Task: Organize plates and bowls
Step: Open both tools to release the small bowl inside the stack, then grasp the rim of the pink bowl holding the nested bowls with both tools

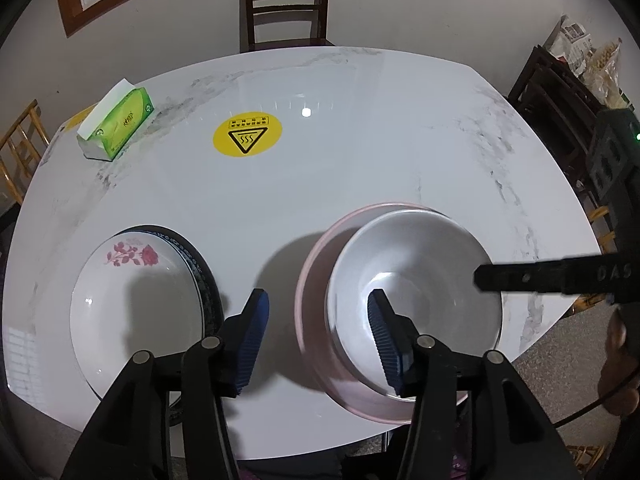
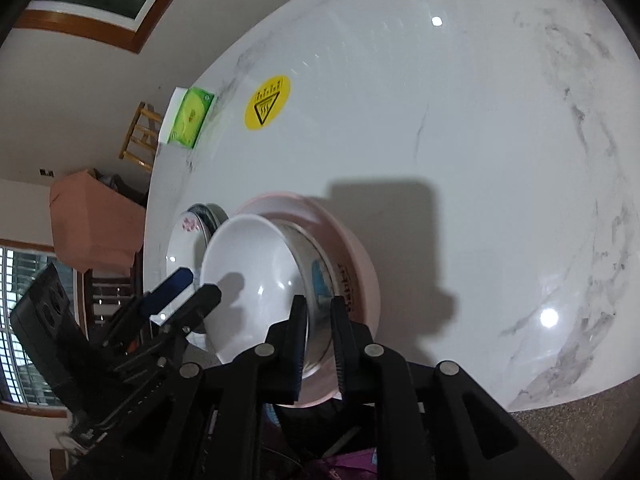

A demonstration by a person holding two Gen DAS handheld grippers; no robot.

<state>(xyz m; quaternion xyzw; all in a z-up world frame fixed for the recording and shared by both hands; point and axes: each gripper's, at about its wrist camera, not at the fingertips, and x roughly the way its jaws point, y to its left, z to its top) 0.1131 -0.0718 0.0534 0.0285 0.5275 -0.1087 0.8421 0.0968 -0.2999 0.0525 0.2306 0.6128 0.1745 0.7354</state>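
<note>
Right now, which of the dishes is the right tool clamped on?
The white bowl nested in the pink bowl; the right tool pinches its rim. The rose-patterned plate sits apart, stacked on a dark-rimmed plate, untouched.

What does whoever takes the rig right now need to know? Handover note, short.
Right gripper: shut on the near rim of the white bowl, which sits tilted in the pink bowl.
Left gripper: open, pads off everything; one finger over the white bowl's inside, the other over bare table.
Plates: floral plate stacked on the blue-rimmed plate, to the left of the bowls.
Done: plates stacked, white bowl in the pink one.
Left: white bowl looks not yet seated level; probably settle it, then release the right grip.
</note>
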